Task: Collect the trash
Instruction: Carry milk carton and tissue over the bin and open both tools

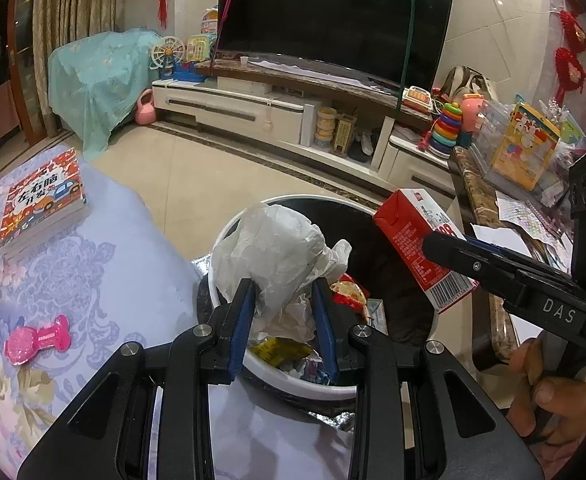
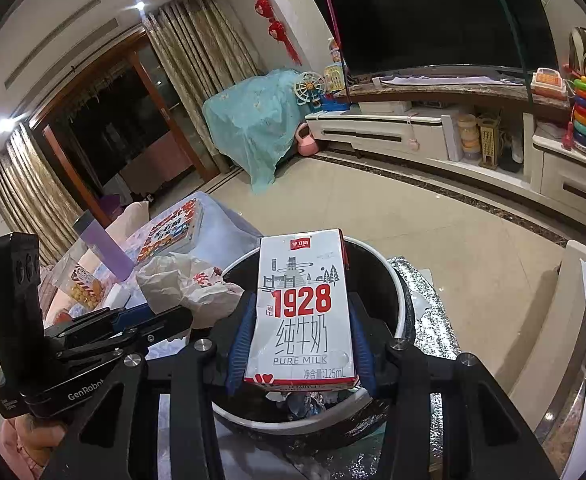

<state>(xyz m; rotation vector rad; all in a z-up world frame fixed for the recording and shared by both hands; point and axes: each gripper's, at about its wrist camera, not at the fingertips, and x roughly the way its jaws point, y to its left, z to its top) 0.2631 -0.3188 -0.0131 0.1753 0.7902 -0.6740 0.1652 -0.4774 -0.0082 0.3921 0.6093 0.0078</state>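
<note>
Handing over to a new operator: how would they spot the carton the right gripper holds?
Find the white-rimmed bin in front of the TV. Above it, the right gripper clamps the milk carton: white front, red "1928", unlike the crumpled paper beside it.

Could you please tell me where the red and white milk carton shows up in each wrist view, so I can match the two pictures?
Left wrist: the milk carton sits right of centre, tilted, in the right gripper above the bin.
Right wrist: the carton fills the lower centre, front face up, clamped between the blue pads.
Shared landmark: the black TV, at the top of both views.
</note>
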